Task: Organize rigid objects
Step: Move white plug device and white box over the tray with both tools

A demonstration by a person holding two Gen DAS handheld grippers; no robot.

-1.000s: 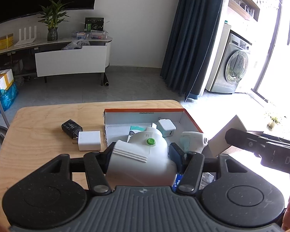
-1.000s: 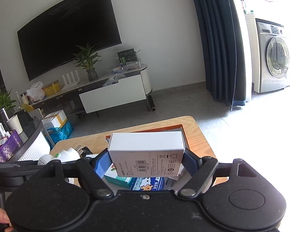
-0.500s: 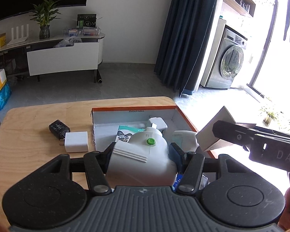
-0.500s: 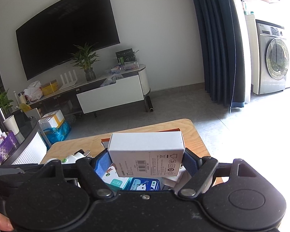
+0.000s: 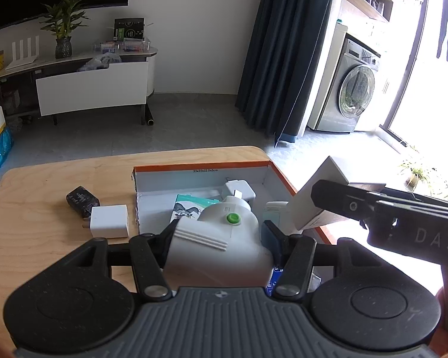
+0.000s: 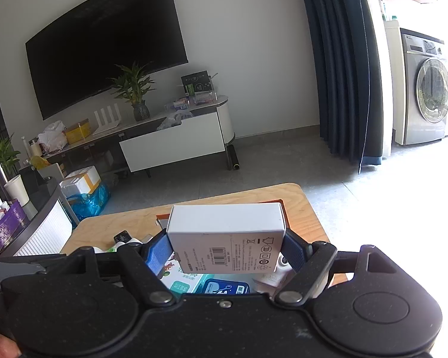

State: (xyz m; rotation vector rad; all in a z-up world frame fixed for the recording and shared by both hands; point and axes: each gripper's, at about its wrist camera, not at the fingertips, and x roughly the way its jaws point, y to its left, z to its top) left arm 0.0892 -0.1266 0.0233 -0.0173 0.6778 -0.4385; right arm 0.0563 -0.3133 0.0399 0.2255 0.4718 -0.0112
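Note:
My left gripper [image 5: 221,238] is shut on a white plastic device with a green button [image 5: 224,238] and holds it over the near part of an orange-edged cardboard box [image 5: 200,168] on the wooden table [image 5: 44,238]. My right gripper [image 6: 227,246] is shut on a white carton with a barcode [image 6: 227,235], held above the box's right side; it also shows in the left wrist view [image 5: 319,200]. Inside the box lie a white charger [image 5: 239,189], a teal packet [image 5: 191,208] and a blue packet [image 6: 225,286].
A white power adapter [image 5: 109,220] and a black adapter [image 5: 82,201] lie on the table left of the box. The table's far edge and right edge are close to the box. A TV stand and washing machine stand across the floor.
Both grippers have drifted left over the box with their loads. The right gripper with its carton has come closer to the left gripper and further over the box's right wall.

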